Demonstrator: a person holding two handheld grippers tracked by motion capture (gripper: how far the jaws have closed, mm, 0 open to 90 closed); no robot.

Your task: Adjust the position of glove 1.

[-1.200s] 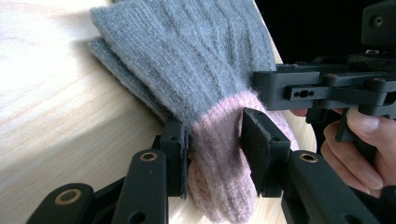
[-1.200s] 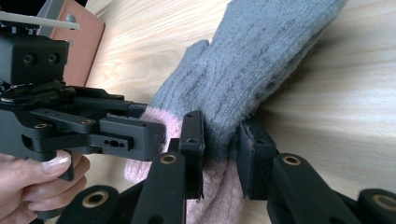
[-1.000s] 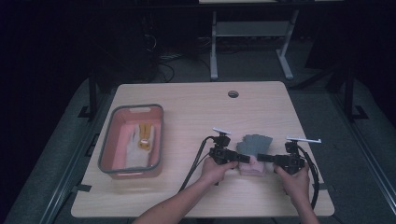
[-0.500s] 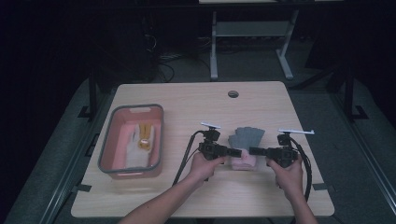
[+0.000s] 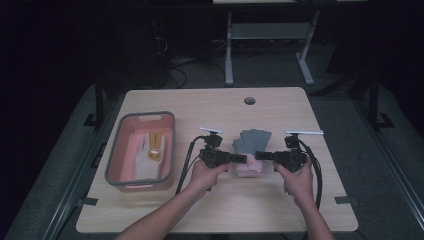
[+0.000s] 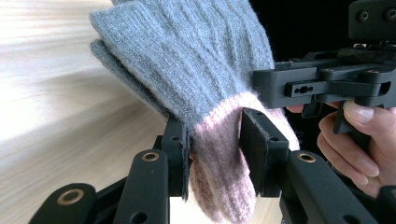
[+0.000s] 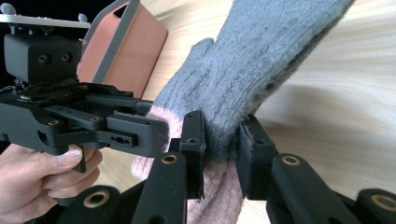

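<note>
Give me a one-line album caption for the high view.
Two hand-held grippers, left gripper and right gripper, pinch a grey-and-pink glove beside a pink bin.

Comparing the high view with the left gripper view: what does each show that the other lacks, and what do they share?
High view alone: the red bin with light items inside, the table's round hole, both forearms. Left gripper view alone: the left tongs' pads pressing the glove's pink cuff, close up, and the knit texture. Both: the grey glove, held by the right tongs too, over the wooden table.
</note>
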